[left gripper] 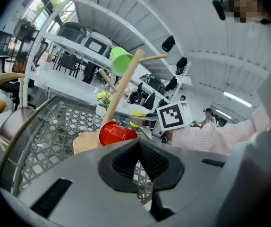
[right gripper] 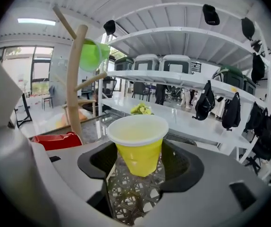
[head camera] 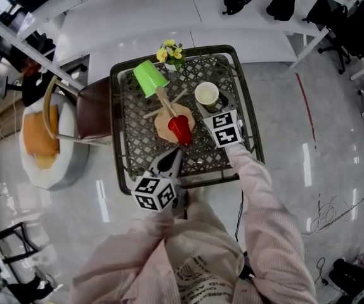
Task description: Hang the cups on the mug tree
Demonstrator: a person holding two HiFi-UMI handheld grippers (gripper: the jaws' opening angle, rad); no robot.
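Note:
A wooden mug tree (head camera: 164,103) stands mid-table on a flat wooden base. A green cup (head camera: 149,76) hangs on its upper left peg. Low by the trunk, a red cup (head camera: 181,130) lies on its side over the base. My right gripper (right gripper: 140,162) is shut on a yellow cup (right gripper: 139,145), held upright just above the mesh, right of the tree (right gripper: 74,79). From above, the yellow cup (head camera: 207,95) sits right of the trunk, with the right gripper (head camera: 208,104) behind it. My left gripper (left gripper: 138,161) is shut and empty, at the table's near edge (head camera: 169,160), facing the red cup (left gripper: 118,132).
The black metal mesh table (head camera: 131,144) is small, with raised rims. A little vase of yellow flowers (head camera: 170,54) stands at its far edge. A brown chair (head camera: 93,109) and a round cushioned seat (head camera: 42,138) are to the left. White shelving runs behind.

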